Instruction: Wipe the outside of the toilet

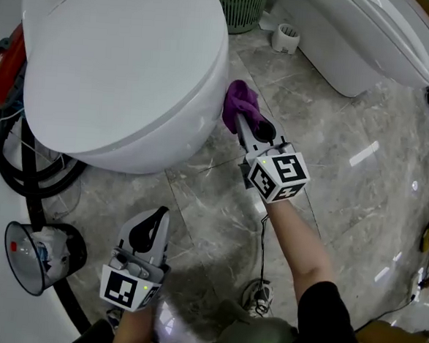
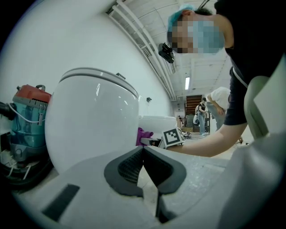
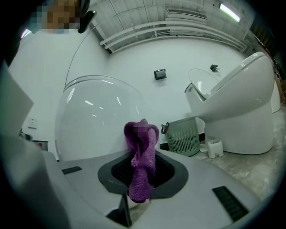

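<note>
1. Right claw (image 1: 248, 125), head view: it is clenched on a purple cloth (image 1: 240, 104), and the bunched cloth sticks out past its tip toward eleven o'clock. The toilet (image 1: 126, 66) fills the upper left, and its rounded flank lies at about ten o'clock from this claw. The cloth sits right at that flank, though I cannot tell whether it touches. The left claw (image 1: 152, 229) hangs low at seven o'clock from the right one, over the marble floor (image 1: 219, 204), well apart from the cloth and aimed toward twelve o'clock. The right claw is clearly the nearer one to the bowl's side.

2. Left gripper view: the left claw's jaws meet at the tips with nothing between them. The toilet rises at eleven o'clock, and a red-topped vacuum (image 2: 27, 116) stands at nine o'clock. The cloth shows small at one o'clock, beside the bowl.

3. Right gripper view: the cloth hangs upright between the jaws, its long axis running twelve to six. The bowl's curved wall stands directly behind it. A second toilet (image 3: 237, 107) is at three o'clock, with a green basket (image 3: 183, 136) at its foot. As I judge it, the coming stroke depends on pressing the cloth toward ten o'clock onto that wall.
</note>
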